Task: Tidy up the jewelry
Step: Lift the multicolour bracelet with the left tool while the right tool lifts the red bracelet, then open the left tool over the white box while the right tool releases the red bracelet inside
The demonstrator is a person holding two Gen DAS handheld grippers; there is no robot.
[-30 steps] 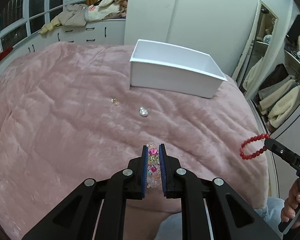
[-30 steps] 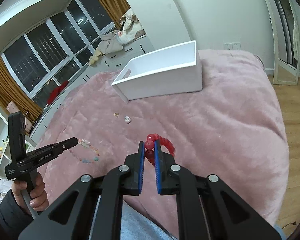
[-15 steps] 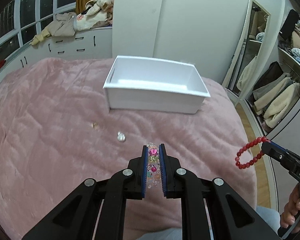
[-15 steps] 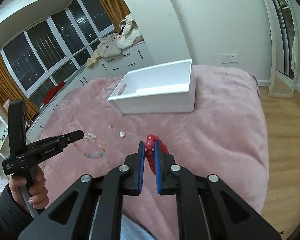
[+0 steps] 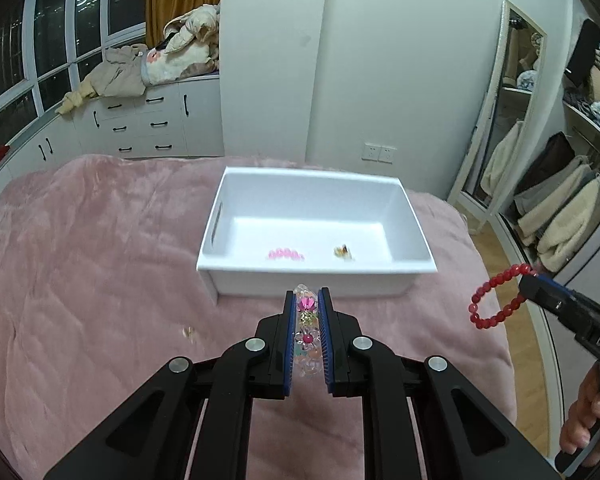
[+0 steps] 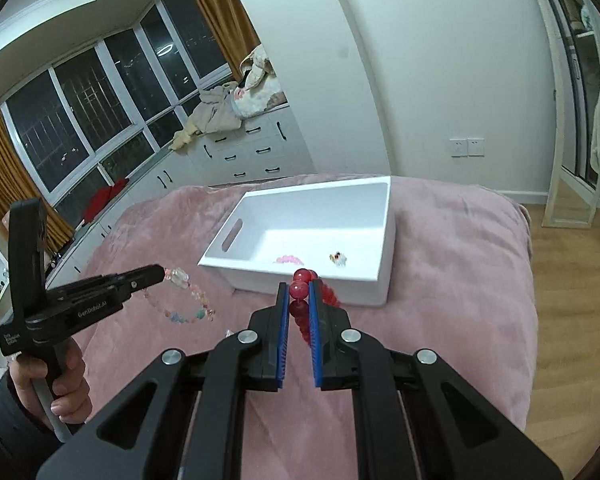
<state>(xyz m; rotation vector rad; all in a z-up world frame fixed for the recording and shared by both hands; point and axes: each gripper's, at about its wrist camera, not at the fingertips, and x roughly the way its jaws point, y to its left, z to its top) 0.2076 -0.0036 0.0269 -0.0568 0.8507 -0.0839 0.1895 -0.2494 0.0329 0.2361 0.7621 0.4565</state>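
Note:
My left gripper (image 5: pixel 306 300) is shut on a pastel flower-bead bracelet (image 5: pixel 307 332) and holds it in the air just in front of the white box (image 5: pixel 316 268). The bracelet also hangs from it in the right wrist view (image 6: pixel 184 304). My right gripper (image 6: pixel 299 294) is shut on a red bead bracelet (image 6: pixel 300 286) near the box's front wall (image 6: pixel 312 286); the bracelet shows in the left wrist view (image 5: pixel 496 300) to the right of the box. Inside the box lie a pink bead piece (image 5: pixel 286 255) and a small gold piece (image 5: pixel 343 251).
The box sits on a pink plush blanket (image 5: pixel 100 280) over the bed. A small gold item (image 5: pixel 188 332) lies on the blanket left of my left gripper. White drawers (image 5: pixel 140 128) stand behind, a mirror (image 5: pixel 504 120) and open wardrobe at right.
Both grippers have risen and moved toward the box with their bracelets; the box's inside has come into view. The pearl-like item on the blanket has left the view.

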